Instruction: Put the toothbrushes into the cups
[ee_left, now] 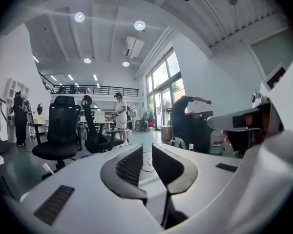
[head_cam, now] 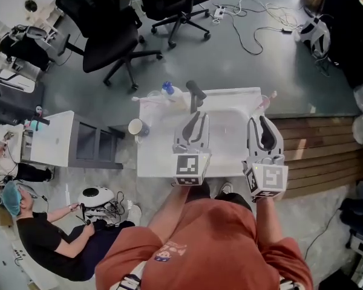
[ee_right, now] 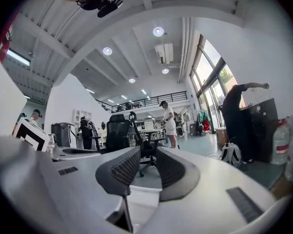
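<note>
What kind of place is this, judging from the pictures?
Probably an open-plan office or lab workshop: black swivel chairs, loose cables on the floor, and a high hall with a railed mezzanine and tall windows.

Open office, grey floor (head_cam: 242, 71), loose cables (head_cam: 254, 23) upper right in head view. Black office chairs (head_cam: 109, 35) upper left, white desk (head_cam: 51, 139) at left edge, wooden slats (head_cam: 320, 153) at right. Left gripper view: white walls (ee_left: 219, 77), tall windows (ee_left: 162, 84) centre, round ceiling lights (ee_left: 139, 25), probably a mezzanine railing (ee_left: 88, 87) behind.
</note>
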`<state>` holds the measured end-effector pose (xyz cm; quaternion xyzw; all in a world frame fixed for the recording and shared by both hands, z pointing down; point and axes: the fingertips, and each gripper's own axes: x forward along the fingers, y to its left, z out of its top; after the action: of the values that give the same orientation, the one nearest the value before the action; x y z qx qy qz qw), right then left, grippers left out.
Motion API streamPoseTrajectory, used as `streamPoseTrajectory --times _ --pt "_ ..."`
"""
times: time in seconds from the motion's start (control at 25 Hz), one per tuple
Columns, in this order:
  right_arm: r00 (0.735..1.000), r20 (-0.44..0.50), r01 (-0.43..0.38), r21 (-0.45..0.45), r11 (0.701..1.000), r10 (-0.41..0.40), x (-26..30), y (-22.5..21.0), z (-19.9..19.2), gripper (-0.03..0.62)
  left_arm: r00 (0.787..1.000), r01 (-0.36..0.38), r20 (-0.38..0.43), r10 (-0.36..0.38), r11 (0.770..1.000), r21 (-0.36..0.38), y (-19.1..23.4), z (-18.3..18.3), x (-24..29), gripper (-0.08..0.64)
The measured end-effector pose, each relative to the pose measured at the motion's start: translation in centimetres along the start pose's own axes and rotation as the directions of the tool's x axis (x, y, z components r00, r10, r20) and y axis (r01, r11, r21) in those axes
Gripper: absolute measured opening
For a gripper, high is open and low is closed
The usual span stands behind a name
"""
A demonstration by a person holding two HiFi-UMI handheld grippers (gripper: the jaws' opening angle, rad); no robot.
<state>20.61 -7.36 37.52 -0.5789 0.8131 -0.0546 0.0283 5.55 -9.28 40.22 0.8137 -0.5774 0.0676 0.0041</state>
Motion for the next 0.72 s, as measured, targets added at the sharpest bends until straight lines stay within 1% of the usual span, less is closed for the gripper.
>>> streamPoseTrajectory --times 0.04,0.08,0.28,0.48,0.6,0.72 --pt "1.0 0.002 0.008 -0.002 1.0 -0.008 -0.5 -0.6 0.1 0.114 1.0 0.011 0.003 -0.011 1.0 0.0 -0.8 0.1 0.1 0.053" --pt "1.0 0.004 0.015 -0.005 1.0 -0.015 -0.9 -1.3 0.2 0.114 1.0 0.021 0.003 -0.021 1.0 0.002 -1.6 0.2 0.3 0.034" --pt "0.999 0.005 0.041 -0.014 0.999 -0.041 -3.1 -3.2 1.0 0.114 0.998 0.063 -0.01 -0.063 0.998 0.006 -4.8 0.7 0.2 0.028" --pt "0.998 -0.003 0.061 -0.016 0.998 -0.061 -5.0 -5.8 1.0 0.114 0.996 0.085 -0.002 -0.085 0.996 -0.007 -7.9 0.8 0.3 0.026" --pt "0.997 -0.027 0.066 -0.012 0.998 -0.067 -5.8 -6.7 0.4 0.114 0.995 0.098 0.004 -0.098 0.995 -0.005 -9.2 0.7 0.0 0.026" --pt "0.995 -0.059 0.076 -0.007 0.997 -0.076 -5.8 -7.5 -1.1 0.114 0.993 0.115 0.008 -0.115 0.993 -0.006 -9.9 0.1 0.2 0.026"
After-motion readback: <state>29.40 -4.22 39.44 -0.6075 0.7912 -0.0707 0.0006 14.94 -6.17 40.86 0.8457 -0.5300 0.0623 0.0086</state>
